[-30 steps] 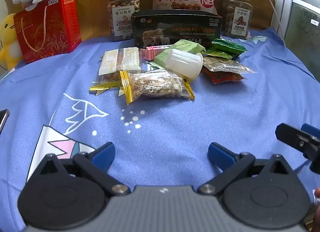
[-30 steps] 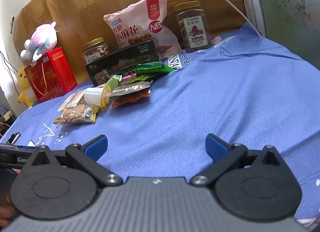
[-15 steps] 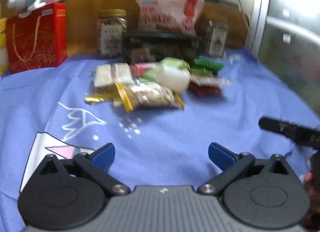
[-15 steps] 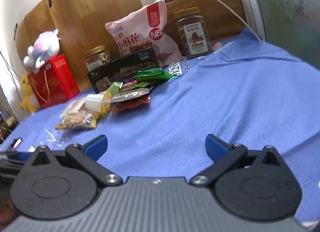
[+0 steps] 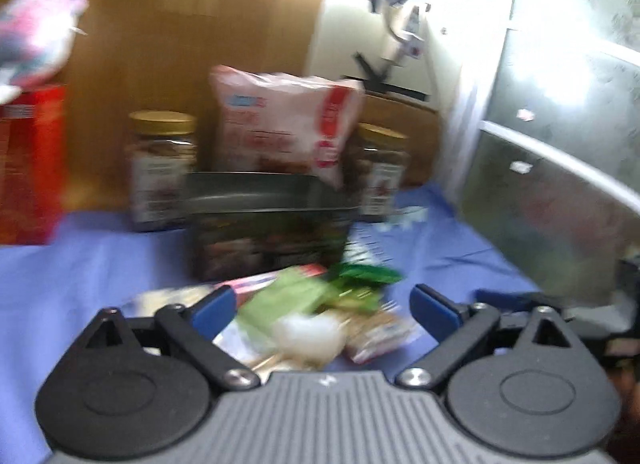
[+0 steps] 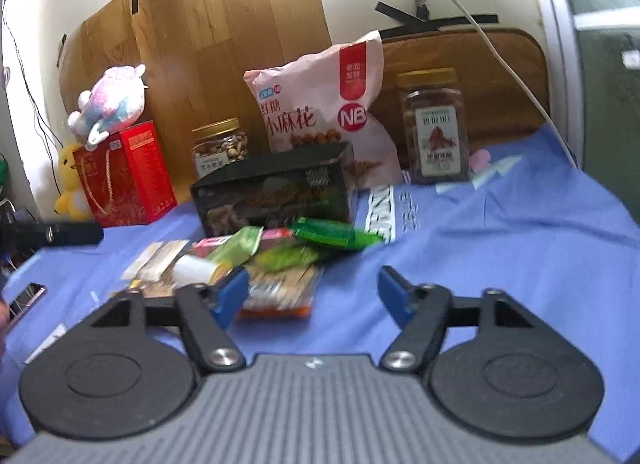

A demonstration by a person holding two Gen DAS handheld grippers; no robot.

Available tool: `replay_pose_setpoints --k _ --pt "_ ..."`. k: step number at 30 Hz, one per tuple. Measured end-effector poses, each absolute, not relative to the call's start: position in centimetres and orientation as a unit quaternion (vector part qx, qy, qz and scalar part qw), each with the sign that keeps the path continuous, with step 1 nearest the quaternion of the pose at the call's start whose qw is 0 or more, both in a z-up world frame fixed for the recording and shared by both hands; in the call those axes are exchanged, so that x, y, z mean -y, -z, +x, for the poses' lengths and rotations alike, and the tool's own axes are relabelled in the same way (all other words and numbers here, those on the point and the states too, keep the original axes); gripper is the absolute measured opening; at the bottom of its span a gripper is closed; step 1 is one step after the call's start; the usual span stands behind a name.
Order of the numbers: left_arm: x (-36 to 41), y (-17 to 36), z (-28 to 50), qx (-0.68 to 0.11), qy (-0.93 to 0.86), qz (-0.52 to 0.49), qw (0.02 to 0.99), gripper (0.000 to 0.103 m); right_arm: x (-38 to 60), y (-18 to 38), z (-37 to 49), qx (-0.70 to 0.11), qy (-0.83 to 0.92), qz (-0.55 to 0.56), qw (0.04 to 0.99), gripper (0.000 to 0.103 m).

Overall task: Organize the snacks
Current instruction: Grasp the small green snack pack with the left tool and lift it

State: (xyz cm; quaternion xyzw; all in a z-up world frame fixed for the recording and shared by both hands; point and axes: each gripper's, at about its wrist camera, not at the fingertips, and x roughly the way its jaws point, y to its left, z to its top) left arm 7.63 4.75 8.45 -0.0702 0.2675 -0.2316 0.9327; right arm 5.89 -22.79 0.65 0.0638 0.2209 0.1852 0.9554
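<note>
Right wrist view shows my right gripper (image 6: 310,292) with its jaws about half spread and nothing between them; they have just been closing. Its left blue fingertip (image 6: 230,296) sits over the near edge of the loose heap of small foil and plastic snack packets (image 6: 280,260) on the blue printed cloth (image 6: 500,264). My left gripper (image 5: 320,308) stands wide, also empty, jaws just narrowing a little, with the same heap under its mouth in a blurred left wrist picture.

I judge the main risk is a blind pinch: the packets overlap, so narrowed jaws could catch two at once or only a slippery corner. The small white plastic cup (image 6: 196,268) lying on its side among them could roll away if nudged. Both grippers aim at one heap and could collide.

Behind the heap stands the dark rectangular carton (image 6: 276,192), blocking any push forward, then the tall pink snack bag (image 6: 324,112), two gold-lidded clear jars (image 6: 434,128) and the red gift bag (image 6: 128,176). A phone (image 6: 26,298) lies at the left.
</note>
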Motion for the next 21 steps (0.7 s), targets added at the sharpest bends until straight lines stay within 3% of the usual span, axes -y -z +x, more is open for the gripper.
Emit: replay_pose_setpoints --k 7,15,18,19,21 --pt "0.2 -6.4 18.4 -0.374 0.288 -0.140 0.870 0.077 27.7 0.5 12.7 -0.299 -0.233 0.228 0.897 0.043" --pt "4.0 -2.3 25.2 -0.460 0.286 -0.153 0.827 0.063 28.1 1.8 17.3 -0.347 -0.272 0.242 0.864 0.044" --pt "4.9 -1.5 25.6 -0.464 0.283 -0.144 0.827 0.050 27.9 2.7 18.4 -0.358 -0.283 0.241 0.856 0.044" --pt "5.1 -1.4 25.6 -0.466 0.285 -0.144 0.825 0.039 27.8 2.9 18.6 -0.360 -0.287 0.240 0.855 0.045" --pt "5.0 -1.3 25.5 -0.469 0.275 -0.151 0.826 0.035 27.3 3.3 19.0 -0.361 -0.279 0.224 0.861 0.045"
